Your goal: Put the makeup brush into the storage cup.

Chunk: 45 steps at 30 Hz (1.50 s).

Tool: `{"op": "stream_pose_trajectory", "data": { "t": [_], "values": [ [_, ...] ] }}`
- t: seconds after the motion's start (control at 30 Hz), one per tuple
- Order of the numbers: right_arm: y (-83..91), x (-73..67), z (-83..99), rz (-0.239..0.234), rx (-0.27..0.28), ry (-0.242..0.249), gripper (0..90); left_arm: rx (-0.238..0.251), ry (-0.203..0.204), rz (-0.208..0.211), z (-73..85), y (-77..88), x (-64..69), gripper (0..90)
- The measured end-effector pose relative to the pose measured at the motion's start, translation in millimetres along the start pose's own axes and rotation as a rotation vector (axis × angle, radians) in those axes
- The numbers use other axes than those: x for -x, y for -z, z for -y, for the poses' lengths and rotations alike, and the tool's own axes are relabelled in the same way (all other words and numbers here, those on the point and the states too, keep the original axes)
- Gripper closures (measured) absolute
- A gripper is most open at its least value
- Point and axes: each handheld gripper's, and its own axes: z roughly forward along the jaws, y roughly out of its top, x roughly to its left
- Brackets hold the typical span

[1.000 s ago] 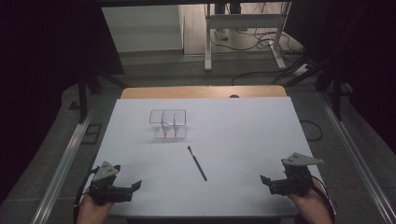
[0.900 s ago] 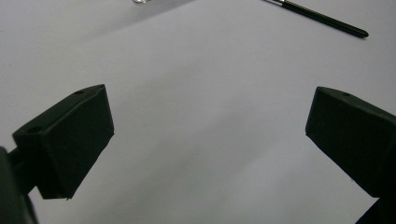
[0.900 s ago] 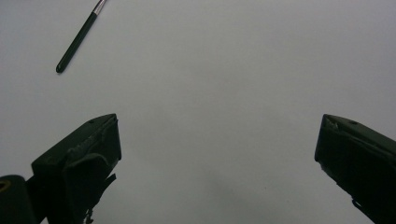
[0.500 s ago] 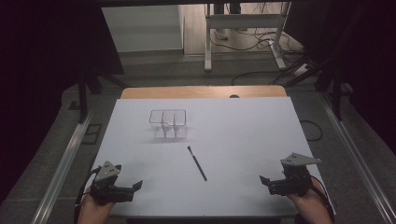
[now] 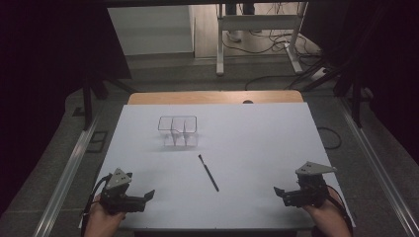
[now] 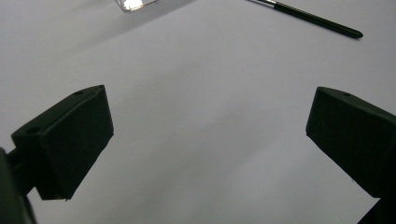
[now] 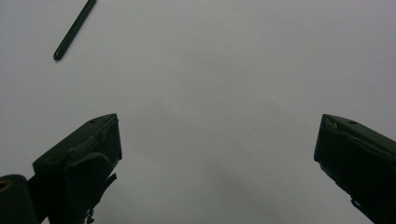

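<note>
Left gripper (image 5: 148, 194) jaws wide apart, holding nothing, right gripper (image 5: 278, 190) likewise, thin black brush (image 5: 208, 173) lying between the 2, clear divided container (image 5: 178, 131) beyond it

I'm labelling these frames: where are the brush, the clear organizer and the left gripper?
brush (image 5: 208, 173), high view, mid-handle.
clear organizer (image 5: 178, 131), high view, middle divider.
left gripper (image 5: 146, 196), high view, between its fingertips.

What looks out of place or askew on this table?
Nothing looks spilled or damaged. The thin black brush lies loose at a slant on the white table, outside the clear organizer, which stands upright.
</note>
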Motion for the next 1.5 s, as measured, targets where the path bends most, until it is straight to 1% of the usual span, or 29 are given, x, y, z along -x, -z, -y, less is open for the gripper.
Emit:
{"op": "stream_pose_trajectory", "data": {
  "t": [0.27, 0.37, 0.47, 0.77, 0.97, 1.0, 1.2, 1.4, 1.5],
  "values": [
    [0.0, -0.4, 0.0, -0.001, -0.001, 0.004, 0.9, -0.02, -0.035, -0.021, -9.6, -3.0, 3.2, 1.2],
    [-0.5, -0.7, 0.0, 0.0, -0.001, 0.006, 0.9, -0.026, -0.038, -0.023, -13.6, -5.3, 4.4, 1.2],
    [-0.6, -0.9, -0.1, 0.001, -0.003, 0.006, 1.0, -0.027, -0.032, -0.011, -17.3, -7.6, 5.2, 1.2],
    [-0.4, -1.1, -0.2, 0.001, -0.004, 0.009, 1.0, -0.037, -0.014, -0.003, -24.4, -10.0, 4.5, 1.4],
    [-1.2, -1.6, -0.5, 0.003, -0.007, 0.013, 1.0, -0.043, -0.01, 0.004, -30.4, -12.7, 5.1, 1.6],
    [-1.2, -1.7, -0.6, 0.004, -0.007, 0.014, 1.0, -0.042, -0.004, 0.006, -31.6, -13.6, 5.7, 1.7],
    [-0.9, -1.7, -0.5, 0.003, -0.008, 0.016, 1.0, -0.058, -0.003, 0.021, -39.6, -19.1, 8.2, 2.0],
    [-0.8, -1.7, -0.5, 0.002, -0.007, 0.018, 1.0, -0.072, -0.017, 0.017, -44.6, -23.6, 10.2, 2.3],
    [-1.0, -1.9, -0.6, 0.001, -0.008, 0.019, 1.1, -0.072, -0.016, 0.02, -47.5, -25.9, 11.1, 2.3]
  ]
}}
